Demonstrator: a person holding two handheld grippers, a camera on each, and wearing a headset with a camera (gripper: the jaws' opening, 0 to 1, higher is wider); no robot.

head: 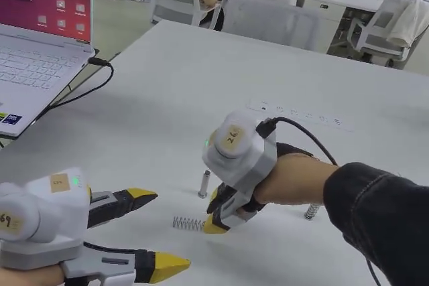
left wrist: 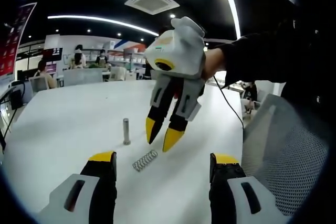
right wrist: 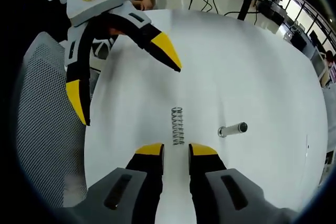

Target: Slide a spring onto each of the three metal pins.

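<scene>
One small wire spring lies flat on the white table, its near end just ahead of the tips of the right gripper, whose jaws stand a narrow gap apart on nothing. Light, bouncy and apt to roll, it is likely best pinched across its middle coils. An upright metal pin stands ahead of those jaws and off to one side, the left gripper gapes wide and empty, and the smooth tabletop carries a laptop in an open office.
</scene>
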